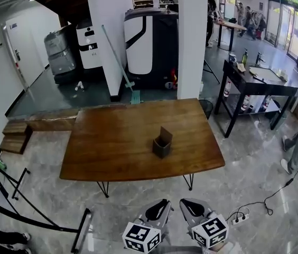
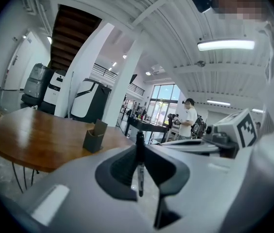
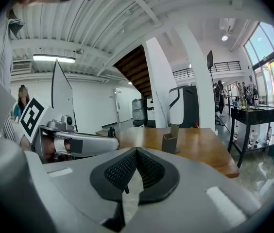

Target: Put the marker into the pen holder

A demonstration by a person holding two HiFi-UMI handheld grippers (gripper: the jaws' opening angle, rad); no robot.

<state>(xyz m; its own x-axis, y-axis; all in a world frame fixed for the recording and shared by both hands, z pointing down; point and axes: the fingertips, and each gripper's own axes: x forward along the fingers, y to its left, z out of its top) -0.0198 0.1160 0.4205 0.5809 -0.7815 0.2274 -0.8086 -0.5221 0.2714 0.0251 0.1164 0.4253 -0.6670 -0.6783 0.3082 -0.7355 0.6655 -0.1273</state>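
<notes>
A dark pen holder (image 1: pixel 161 143) stands upright on the wooden table (image 1: pixel 112 142), right of its middle. Both grippers hang low in front of the table, off its near edge, side by side. My left gripper (image 1: pixel 164 203) is shut on a black marker (image 2: pixel 140 165), which stands upright between the jaws, cap end up. The pen holder (image 2: pixel 94 137) lies ahead and to the left of that gripper. My right gripper (image 3: pixel 137 152) is shut with nothing in it. Its view shows the pen holder (image 3: pixel 170 140) ahead on the table and the left gripper (image 3: pixel 76 142) with the marker's tip (image 3: pixel 111 131).
A black side table (image 1: pixel 254 83) with bottles stands to the right of the wooden table. White pillars (image 1: pixel 191 41) and large machines (image 1: pixel 151 41) stand behind it. A cable and power strip (image 1: pixel 240 217) lie on the floor at the right. People stand far off at the back right.
</notes>
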